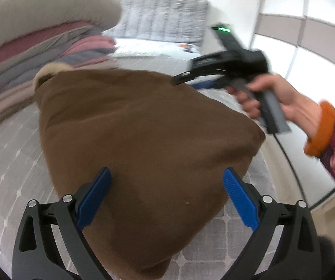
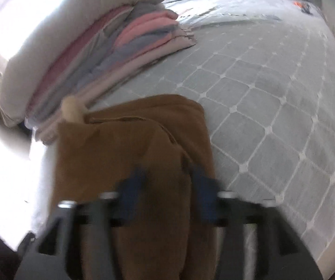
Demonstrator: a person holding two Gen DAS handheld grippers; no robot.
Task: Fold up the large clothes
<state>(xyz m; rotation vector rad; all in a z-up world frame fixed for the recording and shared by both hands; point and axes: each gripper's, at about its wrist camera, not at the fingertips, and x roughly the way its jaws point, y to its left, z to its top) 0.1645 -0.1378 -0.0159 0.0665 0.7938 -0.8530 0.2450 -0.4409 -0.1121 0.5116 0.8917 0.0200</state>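
A brown garment point(image 1: 144, 140) with a cream lining lies folded on the grey quilted bed point(image 1: 8, 168). My left gripper point(image 1: 166, 193) is open just above its near end, blue pads point(image 1: 95, 198) wide apart and empty. My right gripper point(image 1: 186, 79) shows in the left wrist view over the garment's far right edge, held by a hand. In the blurred right wrist view, the right gripper point(image 2: 167, 186) is open, its blue pads straddling a raised ridge of the brown garment point(image 2: 125, 154).
A stack of folded pink, grey and white bedding point(image 1: 39, 46) sits at the far left, next to the garment. A grey padded headboard point(image 1: 162, 18) stands at the back. A cable point(image 1: 291, 163) hangs from the right gripper.
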